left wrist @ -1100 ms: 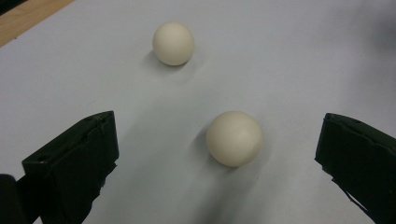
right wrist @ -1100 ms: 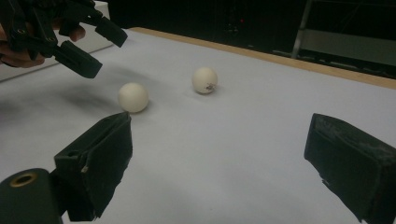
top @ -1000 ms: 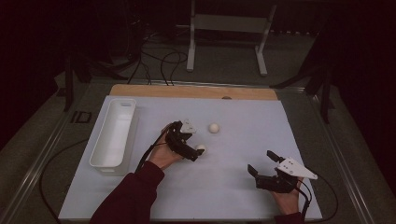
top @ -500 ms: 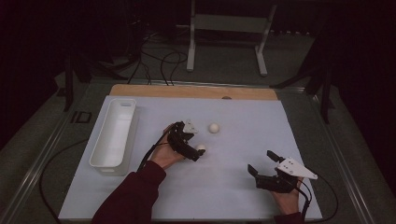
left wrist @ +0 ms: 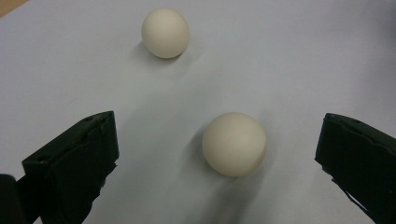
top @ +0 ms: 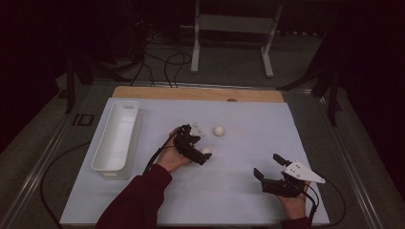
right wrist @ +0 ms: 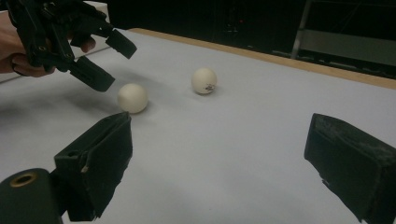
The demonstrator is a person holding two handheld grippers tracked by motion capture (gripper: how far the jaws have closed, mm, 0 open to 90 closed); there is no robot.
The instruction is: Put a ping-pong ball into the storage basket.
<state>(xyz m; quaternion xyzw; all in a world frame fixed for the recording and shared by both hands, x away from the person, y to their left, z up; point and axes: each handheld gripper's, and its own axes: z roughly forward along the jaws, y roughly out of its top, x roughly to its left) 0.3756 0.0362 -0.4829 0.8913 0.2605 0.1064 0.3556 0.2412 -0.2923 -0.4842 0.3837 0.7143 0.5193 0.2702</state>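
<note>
In the high view, the left gripper (top: 202, 151) is being held spread near the middle of the frame, with a small white ball (top: 206, 151) at its tips on the pale tabletop (top: 239, 200). A second ball (top: 218, 130) is lying up and to the right of it, apart. A white tray (top: 117, 138) is standing at the left of the frame. The right gripper (top: 268, 168) is being held released at the lower right, grasping nothing.

In the left gripper view, the near ball (left wrist: 234, 143) is being framed between the two spread jaws, right of centre, untouched by either; the other ball (left wrist: 165, 32) is sitting at the upper left.

In the right gripper view, both balls (right wrist: 132, 97) (right wrist: 204, 80) are being seen at upper left, the left gripper (right wrist: 100, 63) just beside the nearer one.

The ball is judged light, smooth and liable to roll or squirt out; it is best pinched across its widest part, squarely and gently.
</note>
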